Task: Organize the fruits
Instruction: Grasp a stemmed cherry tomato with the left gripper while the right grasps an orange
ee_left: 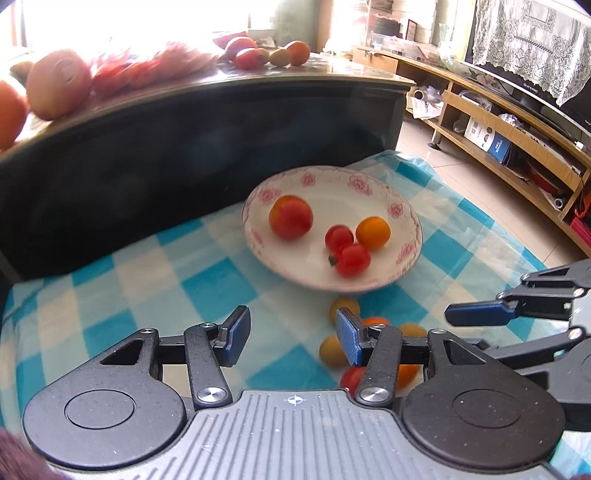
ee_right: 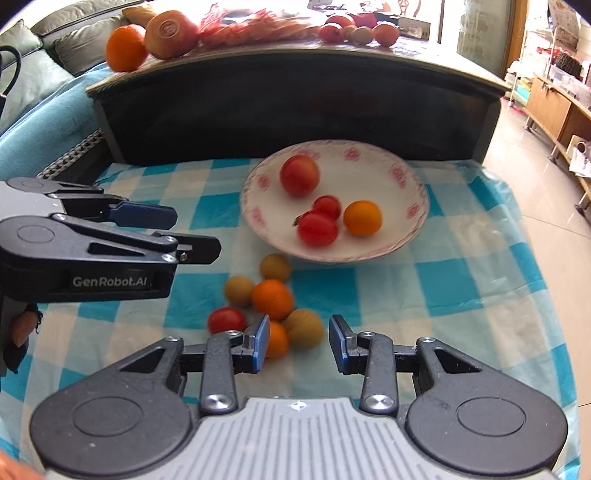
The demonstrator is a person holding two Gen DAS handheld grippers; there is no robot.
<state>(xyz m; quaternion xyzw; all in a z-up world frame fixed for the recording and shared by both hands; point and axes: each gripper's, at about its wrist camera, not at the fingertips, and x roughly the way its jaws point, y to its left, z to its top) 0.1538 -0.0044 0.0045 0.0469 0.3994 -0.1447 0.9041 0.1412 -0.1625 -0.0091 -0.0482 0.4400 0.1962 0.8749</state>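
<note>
A white plate with pink flowers [ee_left: 402, 221] [ee_right: 406, 177] sits on the blue-checked cloth [ee_left: 207, 280] [ee_right: 436, 284]. It holds a large red-orange fruit [ee_left: 290, 216] [ee_right: 299, 175], two small red tomatoes [ee_left: 352, 260] [ee_right: 317, 228] and an orange one [ee_left: 373, 232] [ee_right: 362, 218]. Several loose small fruits lie in front of the plate: an orange one [ee_right: 272, 298], a red one [ee_right: 226, 320] and tan ones [ee_right: 305, 328] [ee_left: 344, 307]. My left gripper [ee_left: 291, 336] is open to their left, empty. My right gripper [ee_right: 297, 343] is open, with the tan fruit just beyond its fingertips.
A dark low table [ee_left: 184, 147] [ee_right: 295, 103] stands right behind the cloth, with an orange [ee_right: 126, 47], an onion-like bulb [ee_right: 168, 33] and more fruit [ee_right: 360, 31] on top. A wooden TV stand [ee_left: 498, 122] is on the right, tiled floor beside it, a sofa [ee_right: 37, 74] on the left.
</note>
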